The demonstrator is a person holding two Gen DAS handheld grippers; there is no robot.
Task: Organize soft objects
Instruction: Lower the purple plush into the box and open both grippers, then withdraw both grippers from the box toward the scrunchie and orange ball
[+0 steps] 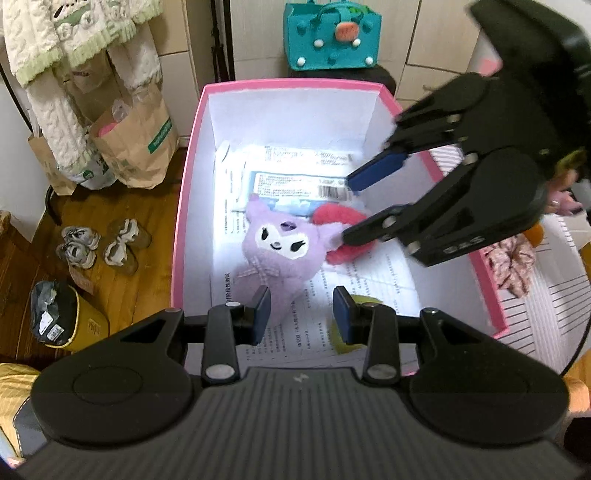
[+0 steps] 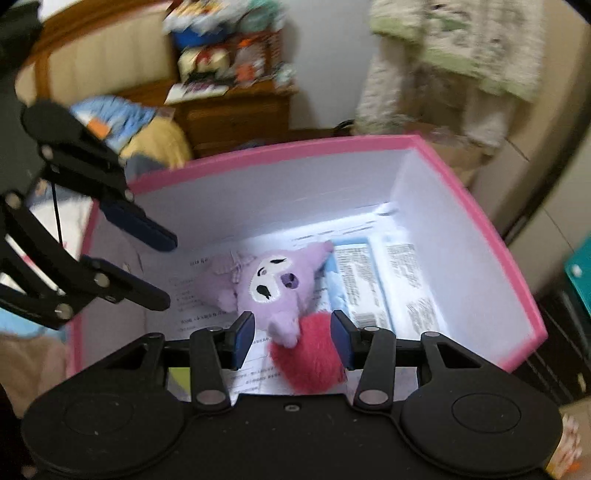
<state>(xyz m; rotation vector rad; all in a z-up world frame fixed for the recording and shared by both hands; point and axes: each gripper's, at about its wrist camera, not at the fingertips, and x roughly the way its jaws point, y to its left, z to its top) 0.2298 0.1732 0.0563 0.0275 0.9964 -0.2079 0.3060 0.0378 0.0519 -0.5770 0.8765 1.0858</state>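
Lying at the centre of both views, on printed papers (image 1: pixel 373 273) lining the floor of a pink-rimmed white box (image 1: pixel 192 173), a purple plush toy (image 1: pixel 280 251) is showing its white face, with a red fluffy ball (image 2: pixel 310 354) touching one of its ears. The left gripper (image 1: pixel 301 314) is hovering at the bottom centre of the left wrist view with its jaws spread and nothing between them, the toy's lower edge sitting just past the left pad. The right gripper (image 2: pixel 291 338) is reaching in from the right side of that view — its fingers are parted as well, released around the red ball without squeezing it, one dark fingertip (image 1: pixel 354 234) lying over the fluff. A blue-and-white packet (image 1: pixel 295 184) is resting on the papers just beyond the toy. Outside the box, at the upper centre of the left wrist view, a teal felt bag (image 1: pixel 332 35) is standing — brown paper bags (image 1: pixel 136 147) are leaning at the left.
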